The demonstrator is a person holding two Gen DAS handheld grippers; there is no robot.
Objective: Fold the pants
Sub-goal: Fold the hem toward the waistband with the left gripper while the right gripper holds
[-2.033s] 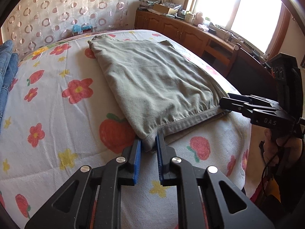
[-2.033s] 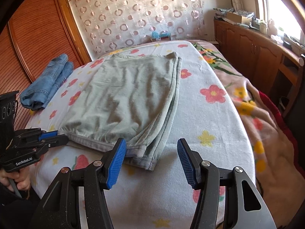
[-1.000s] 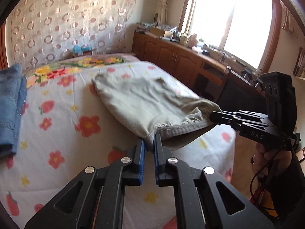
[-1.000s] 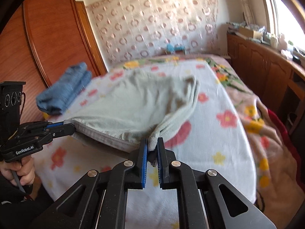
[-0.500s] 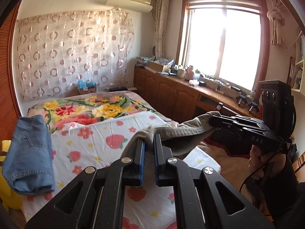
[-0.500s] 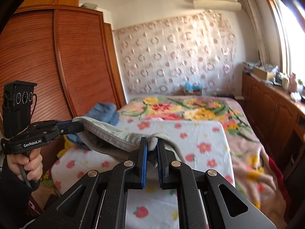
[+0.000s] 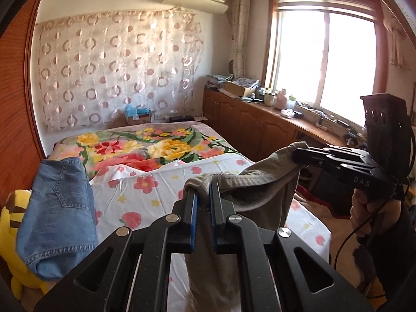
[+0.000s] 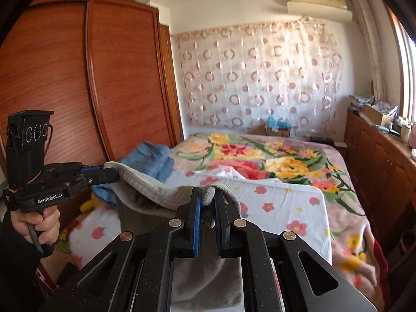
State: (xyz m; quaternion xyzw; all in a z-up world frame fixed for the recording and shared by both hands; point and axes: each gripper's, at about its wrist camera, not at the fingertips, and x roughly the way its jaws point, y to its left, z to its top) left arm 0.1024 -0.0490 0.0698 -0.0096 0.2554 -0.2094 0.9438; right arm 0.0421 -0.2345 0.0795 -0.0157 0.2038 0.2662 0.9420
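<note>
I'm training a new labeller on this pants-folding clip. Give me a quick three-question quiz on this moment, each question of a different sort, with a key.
1. True or false: the grey pants lie flat on the bed.
2. What is each claw, left claw and right claw, shut on?
A) the blue jeans
B) the grey pants
C) nothing
3. Fill in: in the left wrist view, the yellow soft toy sits beside the folded ____.

Key:
1. False; they hang lifted between the two claws.
2. B
3. Jeans
</note>
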